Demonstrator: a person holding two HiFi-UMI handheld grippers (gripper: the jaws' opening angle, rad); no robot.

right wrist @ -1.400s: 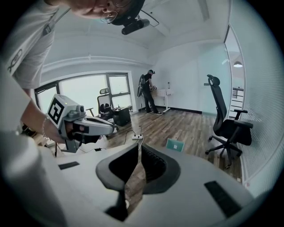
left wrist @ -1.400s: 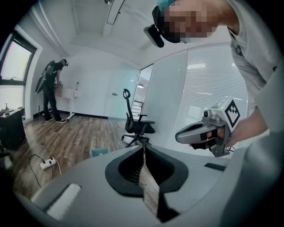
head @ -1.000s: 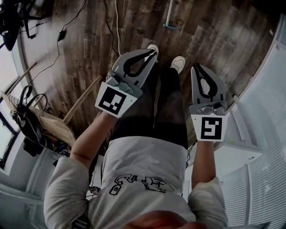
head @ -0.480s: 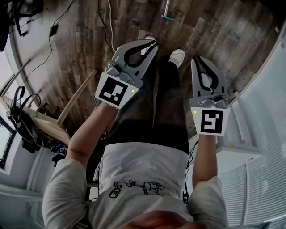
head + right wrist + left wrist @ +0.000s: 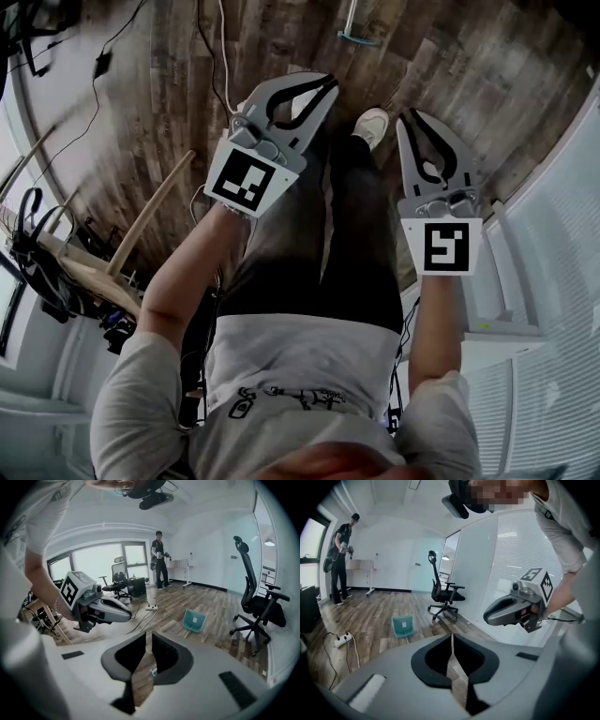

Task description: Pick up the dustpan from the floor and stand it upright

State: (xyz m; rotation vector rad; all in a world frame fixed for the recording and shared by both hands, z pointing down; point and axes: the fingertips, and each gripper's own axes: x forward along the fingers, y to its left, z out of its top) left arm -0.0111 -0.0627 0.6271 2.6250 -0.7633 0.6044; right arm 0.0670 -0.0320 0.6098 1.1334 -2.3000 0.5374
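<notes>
The teal dustpan [image 5: 403, 625] lay out on the wooden floor [image 5: 187, 84], in open space and well ahead of you, with nothing touching it. Neither tool was anywhere near it. Your left gripper [image 5: 330, 86] had its jaws pressed together, and only a sliver of floor showed through the slit, so it held nothing. Your right gripper [image 5: 405, 116] was the same, clamped fully closed and empty. You held the two side by side in front of your legs, both tipped downward, with one white shoe [image 5: 373, 125] showing between them. Out past the dustpan and off to its right stood a black office chair [image 5: 443, 592]. A white power strip [image 5: 341, 640] lay on the boards to the left. A person [image 5: 341, 559] stood far back by the wall.
</notes>
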